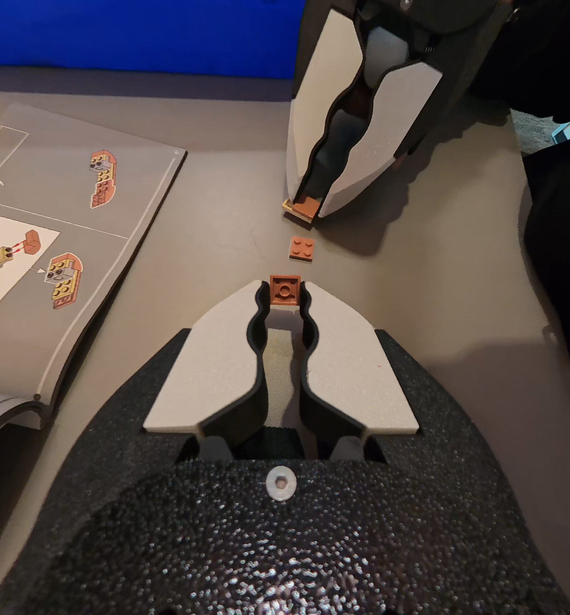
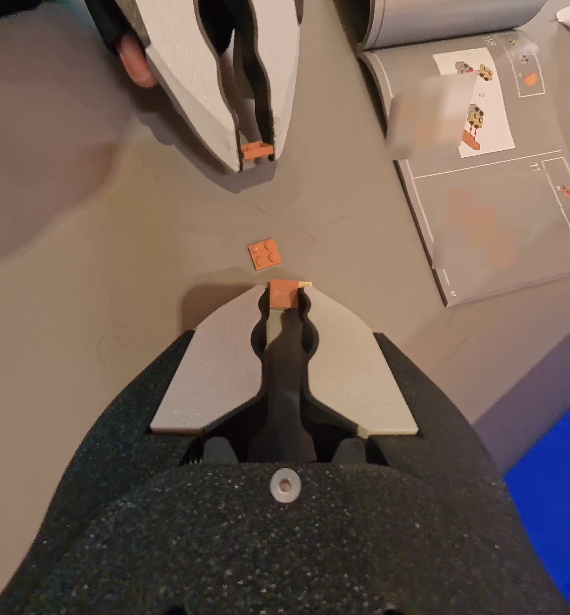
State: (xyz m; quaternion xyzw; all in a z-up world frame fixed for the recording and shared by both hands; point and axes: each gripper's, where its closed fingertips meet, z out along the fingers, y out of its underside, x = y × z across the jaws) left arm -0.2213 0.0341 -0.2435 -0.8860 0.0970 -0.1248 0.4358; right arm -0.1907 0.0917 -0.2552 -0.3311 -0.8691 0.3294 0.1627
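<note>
Left wrist view: left gripper [image 1: 285, 290] clamps an orange plate [image 1: 285, 290] upside down above the table [image 1: 193, 266]; right gripper [image 1: 305, 208] pinches a smooth orange-and-tan piece [image 1: 305, 208]. Between them lies a loose plate [image 1: 301, 248]. Such thin edge grips could slip, twisting either piece free.

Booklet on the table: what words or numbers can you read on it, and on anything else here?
Open booklet: small printed numbers stand beside its step pictures and in a page corner; I don't copy writing out.
Loose brown plate: no writing shows.
Grey table: no writing shows.
</note>
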